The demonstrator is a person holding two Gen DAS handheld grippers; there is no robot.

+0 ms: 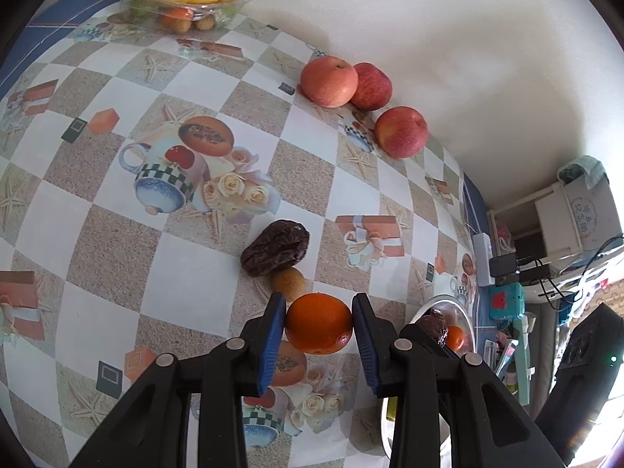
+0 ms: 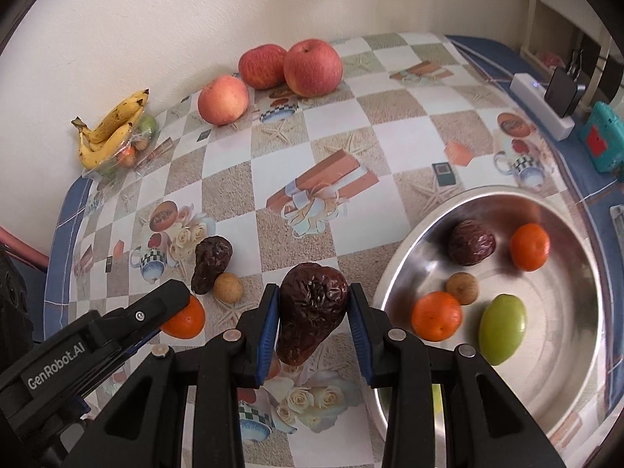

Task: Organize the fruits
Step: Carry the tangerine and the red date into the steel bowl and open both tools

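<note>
both tongs grip fruit: left tongs (image 1: pixel 319 321) a tangerine (image 1: pixel 319 323), right tongs (image 2: pixel 314 312) a date (image 2: pixel 312 312).

I see soft even daylight | glare on steel bowl (image 2: pixel 577 257) | strong fisheye bending, dark corners | focus sharp

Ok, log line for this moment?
left gripper: shut on tangerine | right gripper: shut on dried date | steel bowl: five fruits | apples: untouched

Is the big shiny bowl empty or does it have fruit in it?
Not empty. The metal bowl holds two oranges, a green fruit, a dark wrinkled date and a small brown round fruit.
</note>
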